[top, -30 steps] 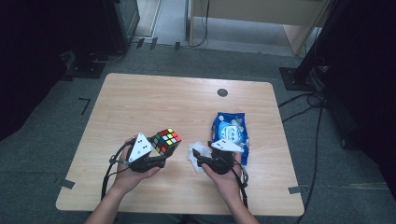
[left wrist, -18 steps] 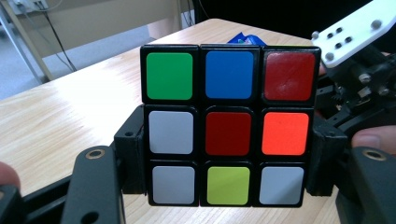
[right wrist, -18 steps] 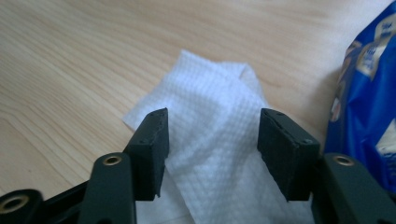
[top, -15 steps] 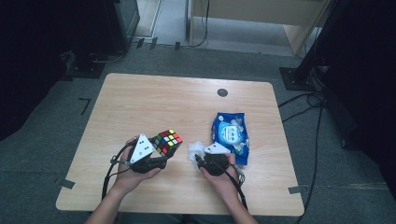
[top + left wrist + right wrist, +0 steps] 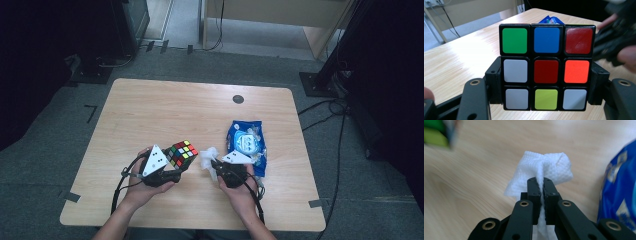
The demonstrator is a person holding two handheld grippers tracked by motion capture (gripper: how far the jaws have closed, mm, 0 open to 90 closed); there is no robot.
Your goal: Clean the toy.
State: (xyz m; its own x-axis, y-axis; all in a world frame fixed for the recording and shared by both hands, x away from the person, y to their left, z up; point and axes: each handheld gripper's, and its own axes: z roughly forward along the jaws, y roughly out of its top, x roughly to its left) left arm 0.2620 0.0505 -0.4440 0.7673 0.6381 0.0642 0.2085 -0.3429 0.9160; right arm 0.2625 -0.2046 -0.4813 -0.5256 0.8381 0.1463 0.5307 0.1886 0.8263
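Observation:
A colour cube [image 5: 181,153] [image 5: 546,66] with mixed stickers sits between the jaws of my left gripper [image 5: 175,167] [image 5: 546,87], which is shut on its two sides and holds it above the wooden table [image 5: 165,110]. My right gripper [image 5: 212,167] [image 5: 542,186] has just been closing and is now shut on a crumpled white wipe [image 5: 209,156] [image 5: 546,168], which bunches up past the fingertips. The wipe hangs just right of the cube, a small gap apart. In the left gripper view the right hand and its gripper are a blur at the right edge.
A blue pack of wipes [image 5: 246,145] [image 5: 619,195] lies flat on the table right of the right gripper. A small round dark disc [image 5: 238,99] sits near the table's far edge. Cables [image 5: 340,130] trail over the floor at the right.
The right gripper's jaws have closed on the white wipe and the hand has shifted a little left toward the cube. The left gripper and cube have stayed put.

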